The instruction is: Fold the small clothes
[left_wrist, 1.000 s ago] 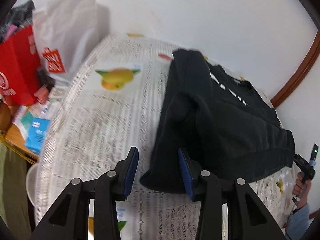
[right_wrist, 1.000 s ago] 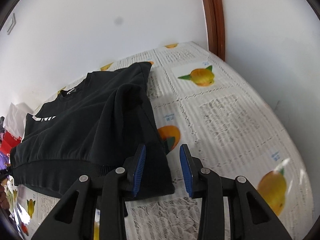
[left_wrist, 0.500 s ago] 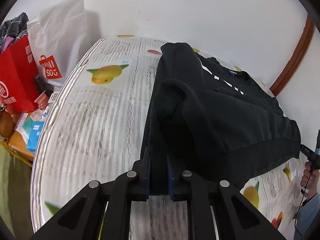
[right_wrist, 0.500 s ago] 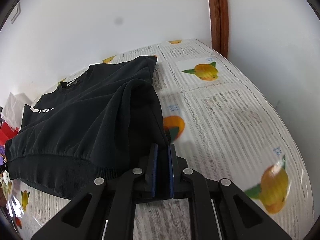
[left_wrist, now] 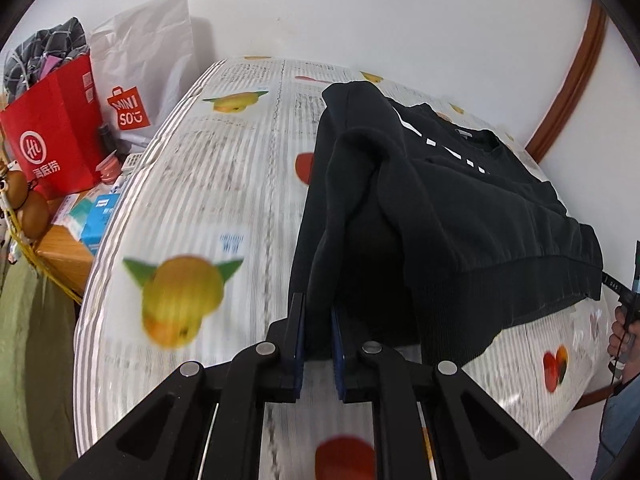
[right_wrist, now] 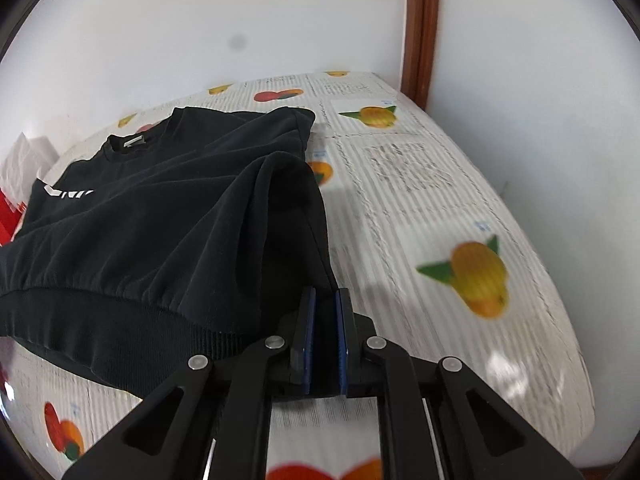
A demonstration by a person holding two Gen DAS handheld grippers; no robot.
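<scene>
A black sweatshirt (left_wrist: 460, 208) with white chest lettering lies on a table under a fruit-print cloth (left_wrist: 208, 184), neck toward the wall. My left gripper (left_wrist: 318, 320) is shut on a fold of black cloth at the sweatshirt's near left corner, which hangs lifted off the table. In the right wrist view the same sweatshirt (right_wrist: 152, 216) fills the left half. There my right gripper (right_wrist: 325, 312) is shut on the near right corner. The ribbed hem (right_wrist: 120, 328) stretches between the two grips, raised above the tablecloth (right_wrist: 420, 200).
A red paper bag (left_wrist: 56, 136) and a white shopping bag (left_wrist: 140, 80) stand left of the table above a cluttered wooden surface (left_wrist: 68, 248). A white wall and a brown door frame (right_wrist: 420, 28) close off the back. A person's hand (left_wrist: 620, 332) shows at the right edge.
Both grippers went from open around the sweatshirt's near corners to shut on them. They then drew back toward the table's near side, and the hem rose off the cloth.
</scene>
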